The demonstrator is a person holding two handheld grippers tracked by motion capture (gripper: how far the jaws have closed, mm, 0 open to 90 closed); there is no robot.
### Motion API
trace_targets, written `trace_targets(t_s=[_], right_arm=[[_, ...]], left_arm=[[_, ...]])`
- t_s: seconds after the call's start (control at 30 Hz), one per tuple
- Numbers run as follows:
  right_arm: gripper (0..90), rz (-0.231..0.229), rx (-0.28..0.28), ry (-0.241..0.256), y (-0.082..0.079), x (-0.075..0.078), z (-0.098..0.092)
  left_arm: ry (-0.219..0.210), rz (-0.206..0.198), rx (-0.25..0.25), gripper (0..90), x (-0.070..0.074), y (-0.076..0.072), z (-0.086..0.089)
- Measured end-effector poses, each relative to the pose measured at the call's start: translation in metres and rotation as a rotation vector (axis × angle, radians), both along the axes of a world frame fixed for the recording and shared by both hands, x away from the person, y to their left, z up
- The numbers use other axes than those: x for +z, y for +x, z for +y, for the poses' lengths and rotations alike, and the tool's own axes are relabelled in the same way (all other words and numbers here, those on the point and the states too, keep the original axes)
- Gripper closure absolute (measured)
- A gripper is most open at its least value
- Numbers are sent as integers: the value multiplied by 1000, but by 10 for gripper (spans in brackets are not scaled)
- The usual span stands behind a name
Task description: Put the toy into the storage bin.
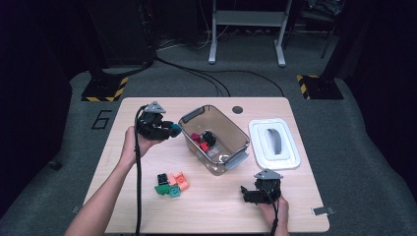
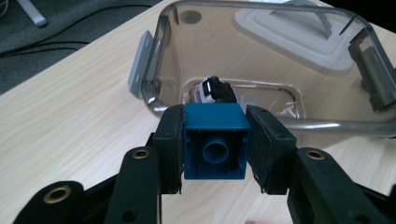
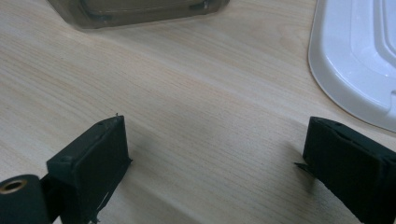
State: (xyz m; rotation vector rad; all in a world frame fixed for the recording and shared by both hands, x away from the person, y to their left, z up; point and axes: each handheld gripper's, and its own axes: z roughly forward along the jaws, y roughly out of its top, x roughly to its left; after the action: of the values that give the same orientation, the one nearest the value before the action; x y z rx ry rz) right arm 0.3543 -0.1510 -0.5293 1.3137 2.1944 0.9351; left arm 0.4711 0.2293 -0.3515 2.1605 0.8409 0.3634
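At the left of the high view, the left gripper [image 1: 169, 130] is held above the table [image 1: 147, 162] by the person's left hand [image 1: 134, 145], just beside the left end of the clear bin [image 1: 236, 135]. Its 2 jaws are clamped on a blue block [image 1: 174, 129]. In the left gripper view the blue block [image 2: 215, 141] sits squarely between the black pads [image 2: 171, 140], its hollow underside with 1 round tube facing the camera, and the bin's rim [image 2: 161, 60] rises right behind it. The block is outside the bin, at its near wall, not yet over the opening.

Below and nearer the person, a small pile of loose blocks [image 1: 171, 184] lies on the table: black, green, teal and orange pieces touching each other.

In the middle, the bin stands open, turned at an angle, with a few blocks [image 1: 204, 141] in red, pink and black on its floor.

Right of the bin, the white lid [image 1: 274, 143] lies flat on the table, grey handle up, just apart from the bin's corner.

At the lower right, the right gripper [image 1: 248, 192] rests low near the table's front edge in the person's right hand [image 1: 275, 206]. In the right gripper view its jaws stand wide apart with nothing between them, bare wood below and the lid's edge [image 3: 345, 70] at the upper right.
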Motion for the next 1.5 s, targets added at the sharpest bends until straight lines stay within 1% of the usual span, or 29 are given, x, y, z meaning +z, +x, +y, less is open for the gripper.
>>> trace_targets(t_s=[0.07, 0.1, 0.27, 0.4, 0.53, 0.57, 0.63, 0.73, 0.97, 1.07, 1.23, 1.37, 1.43, 1.5], right_arm=[[59, 0, -7, 5, 0, 0, 1], [59, 0, -1, 1, 0, 0, 0], [59, 0, -11, 8, 0, 0, 1], [59, -3, -9, 6, 0, 0, 1], [59, -3, -9, 6, 0, 0, 1], [59, -3, -9, 6, 0, 0, 1], [59, -3, -8, 6, 0, 0, 1], [59, -3, -8, 6, 0, 0, 1], [59, -3, -8, 7, 0, 0, 1], [59, -3, -7, 7, 0, 0, 1], [59, -2, -8, 7, 0, 0, 1], [59, -3, -7, 7, 0, 0, 1], [59, -2, -8, 7, 0, 0, 1], [59, -3, -7, 6, 0, 0, 1]], left_arm=[[2, -6, -7, 593, 3, 2, -6], [-1, -8, -8, 593, 4, 3, -8], [17, -10, -38, 593, 10, 6, -26], [27, -3, -57, 593, 12, 9, -37], [15, 13, -67, 593, 10, 10, -47], [23, 14, -70, 593, 10, 10, -49], [26, 18, -79, 593, 10, 10, -55], [22, 27, -91, 593, 7, 12, -61], [46, 56, -115, 592, 1, 13, -77], [60, 79, -129, 592, -4, 12, -84], [84, 99, -148, 592, -12, 11, -91], [105, 125, -161, 592, -19, 11, -96], [111, 129, -167, 592, -21, 10, -98], [109, 141, -176, 592, -25, 10, -101]])
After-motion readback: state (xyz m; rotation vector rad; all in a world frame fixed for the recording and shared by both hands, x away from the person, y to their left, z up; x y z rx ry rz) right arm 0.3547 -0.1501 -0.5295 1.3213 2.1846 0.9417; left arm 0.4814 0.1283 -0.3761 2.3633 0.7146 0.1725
